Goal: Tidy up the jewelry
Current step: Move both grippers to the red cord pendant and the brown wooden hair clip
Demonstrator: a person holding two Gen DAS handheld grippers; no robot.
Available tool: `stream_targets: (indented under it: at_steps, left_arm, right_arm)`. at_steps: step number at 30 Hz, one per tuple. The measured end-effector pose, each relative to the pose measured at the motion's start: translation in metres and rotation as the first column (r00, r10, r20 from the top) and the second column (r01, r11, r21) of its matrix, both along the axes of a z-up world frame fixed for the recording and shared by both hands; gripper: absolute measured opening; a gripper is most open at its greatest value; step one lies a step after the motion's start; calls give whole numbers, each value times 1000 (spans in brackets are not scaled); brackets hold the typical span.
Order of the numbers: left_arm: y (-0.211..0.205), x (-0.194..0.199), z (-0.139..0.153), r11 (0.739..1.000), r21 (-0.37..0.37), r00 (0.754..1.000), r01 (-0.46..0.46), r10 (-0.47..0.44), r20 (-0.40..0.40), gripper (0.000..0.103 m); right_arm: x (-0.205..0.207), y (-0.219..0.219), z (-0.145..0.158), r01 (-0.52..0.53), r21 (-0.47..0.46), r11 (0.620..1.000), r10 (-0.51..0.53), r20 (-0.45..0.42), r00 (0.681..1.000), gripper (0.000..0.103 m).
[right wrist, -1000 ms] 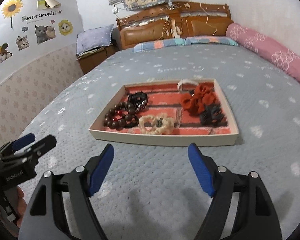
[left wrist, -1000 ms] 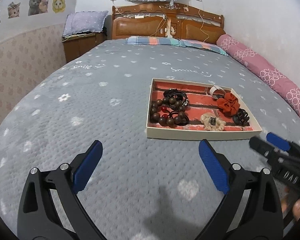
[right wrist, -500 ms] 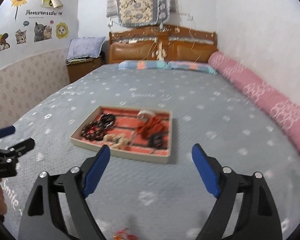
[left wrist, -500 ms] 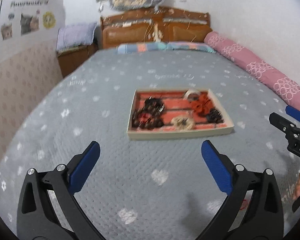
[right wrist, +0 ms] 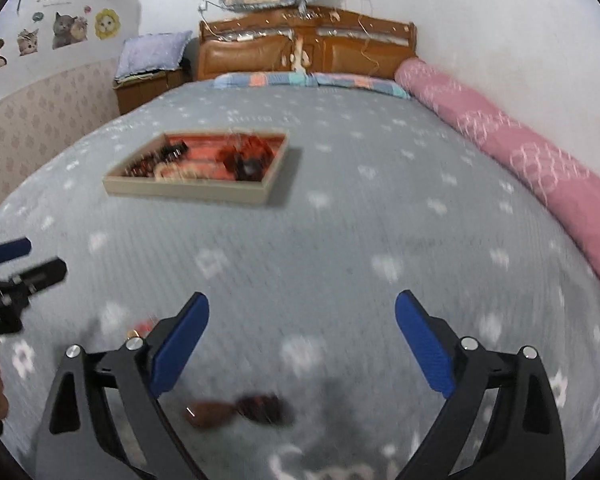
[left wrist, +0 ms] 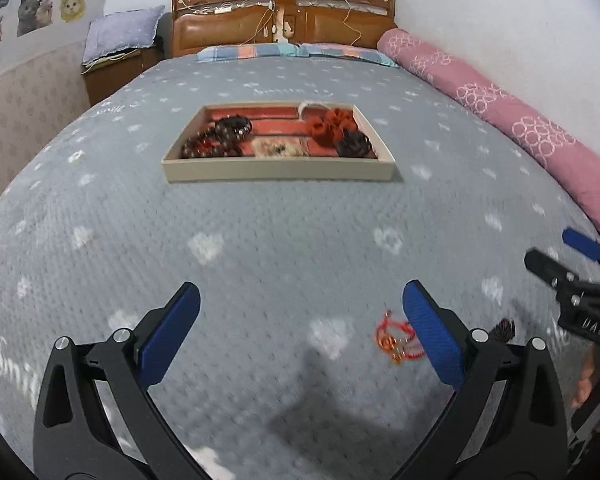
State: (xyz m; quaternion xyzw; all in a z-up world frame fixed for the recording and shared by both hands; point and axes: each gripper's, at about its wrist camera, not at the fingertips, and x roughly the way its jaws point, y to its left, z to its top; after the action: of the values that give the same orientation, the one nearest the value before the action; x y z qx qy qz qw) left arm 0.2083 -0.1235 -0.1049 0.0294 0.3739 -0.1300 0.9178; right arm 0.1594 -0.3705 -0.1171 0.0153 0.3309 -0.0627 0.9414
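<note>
Left wrist view: left gripper (left wrist: 300, 322) spread wide, empty, over the grey bedspread (left wrist: 260, 240). Red string bracelet (left wrist: 396, 340) lies beside its right finger. Beige tray (left wrist: 278, 170) ahead holds bead bracelets (left wrist: 216, 142), red scrunchie (left wrist: 328, 126), dark hair claw (left wrist: 354, 145).

Right wrist view: right gripper (right wrist: 302, 338) also wide apart, empty; blurred brown tasselled item (right wrist: 236, 410) below; tray (right wrist: 188, 192) far left.

A home bedroom: a grey quilt (left wrist: 300, 208) is covering the bed, a wooden headboard (left wrist: 284, 16) is standing at the far end, and cat stickers (left wrist: 32, 10) are decorating the left wall.

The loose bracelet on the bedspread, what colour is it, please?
Red, with small gold-coloured bits: the bracelet shows best in the left wrist view.
</note>
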Motion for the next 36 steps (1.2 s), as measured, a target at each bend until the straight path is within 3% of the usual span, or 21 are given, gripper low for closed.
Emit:
stream_targets:
  at_steps: [9,13,19,36]
  left_arm:
    - [7,-2,-32,998,-34,996,-58,56,-62,98]
    - [11,-3,-46,997,-24,995,-69,67,-76,98]
    - [10,0,-58,997,-41,992,-64,59,-111,98]
    - [-47,18,-72,996,-44,983,78,-84,-165,98]
  right_arm:
    - [-25,-6,-28,-36,-14,999,36,-9,999,92]
    - [-29,-11,-36,-39,38,999,40,-19,999,92]
    - [-28,-10,-43,-41,44,998,43,-25,999,92]
    - [-23,-14,-56,-43,78,996,49,-68,996,92]
